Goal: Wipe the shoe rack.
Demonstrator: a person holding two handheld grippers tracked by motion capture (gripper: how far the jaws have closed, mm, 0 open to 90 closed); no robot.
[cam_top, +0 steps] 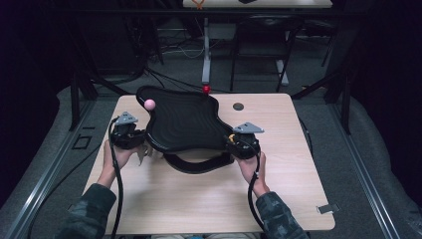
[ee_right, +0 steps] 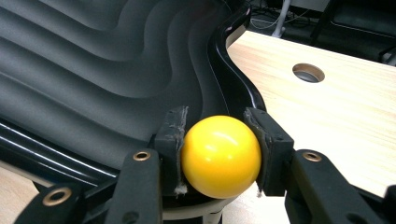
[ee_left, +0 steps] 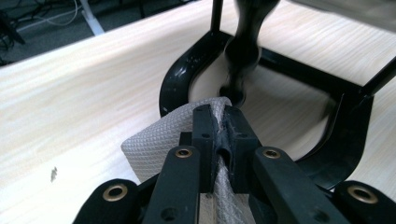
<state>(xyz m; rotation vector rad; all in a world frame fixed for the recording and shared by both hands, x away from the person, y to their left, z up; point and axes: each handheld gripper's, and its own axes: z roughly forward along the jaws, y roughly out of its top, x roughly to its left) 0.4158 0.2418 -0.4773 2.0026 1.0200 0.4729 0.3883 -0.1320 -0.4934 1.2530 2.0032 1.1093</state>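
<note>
Gripping a yellow ball [ee_right: 220,156] at the black wavy tray's [cam_top: 184,122] near right corner, the right tongs [cam_top: 238,144] are clenched on it. The left tongs [ee_left: 219,135] pinch a pale textured cloth [ee_left: 159,142], apparently beside the tray's left edge. The tray stretches left-right across the counter [cam_top: 199,199].

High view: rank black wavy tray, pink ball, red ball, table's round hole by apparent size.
1. black wavy tray, by far the largest
2. pink ball and round hole: look about alike, not ranked
3. red ball, slightly smaller, though it sits farther from the camera
</note>
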